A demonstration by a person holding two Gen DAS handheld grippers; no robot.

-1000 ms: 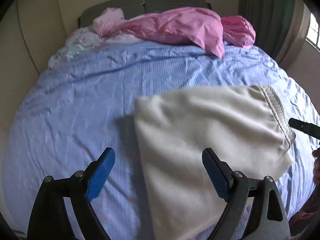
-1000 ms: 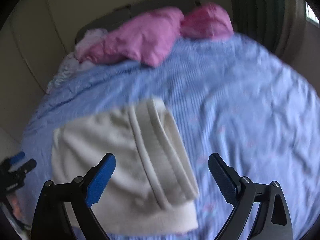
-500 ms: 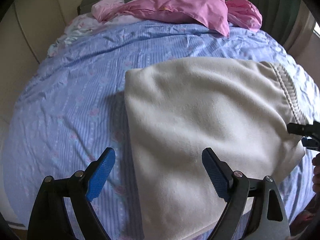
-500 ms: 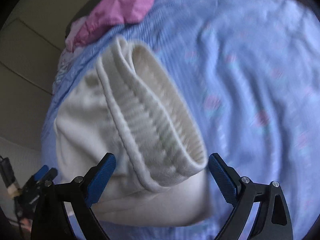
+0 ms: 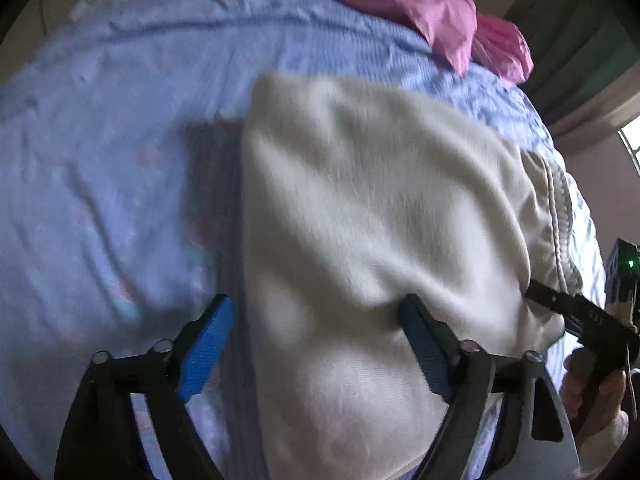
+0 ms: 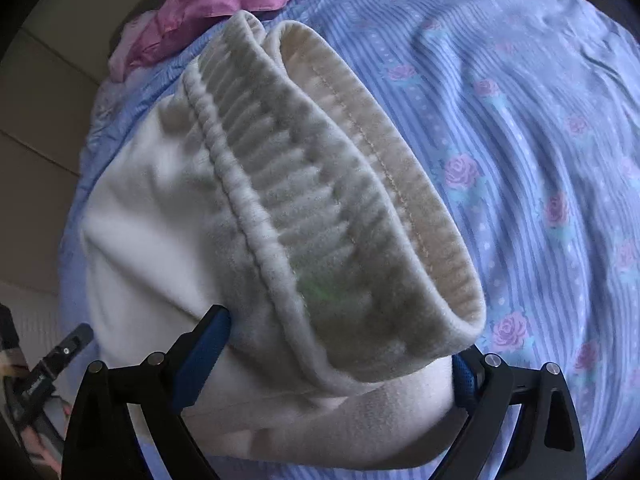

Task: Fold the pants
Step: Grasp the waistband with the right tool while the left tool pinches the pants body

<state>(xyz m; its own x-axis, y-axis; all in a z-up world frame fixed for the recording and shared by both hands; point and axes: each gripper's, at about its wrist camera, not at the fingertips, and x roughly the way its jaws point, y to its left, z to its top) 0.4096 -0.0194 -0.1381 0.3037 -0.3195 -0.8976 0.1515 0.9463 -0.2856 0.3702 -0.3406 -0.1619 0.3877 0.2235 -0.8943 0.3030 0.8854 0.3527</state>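
Cream fleece pants (image 5: 380,220) lie folded on the blue bed sheet (image 5: 100,160). Their ribbed waistband (image 6: 328,200) faces my right gripper and stands open. My left gripper (image 5: 316,340) is open, with its jaws straddling the left folded edge of the pants, very close to the cloth. My right gripper (image 6: 340,356) is open, with its jaws on either side of the near waistband corner; the right pad is partly hidden behind the cloth. The right gripper also shows at the right edge of the left wrist view (image 5: 560,308).
A pink blanket (image 5: 420,4) and pillows lie at the head of the bed. The sheet with a rose print (image 6: 540,160) spreads to the right of the pants. A wall (image 6: 36,120) stands on the left and a curtain (image 5: 580,32) on the right.
Both grippers have moved down and forward onto the pants. The cloth now sits between the open jaws of each. The view is blurred from motion.
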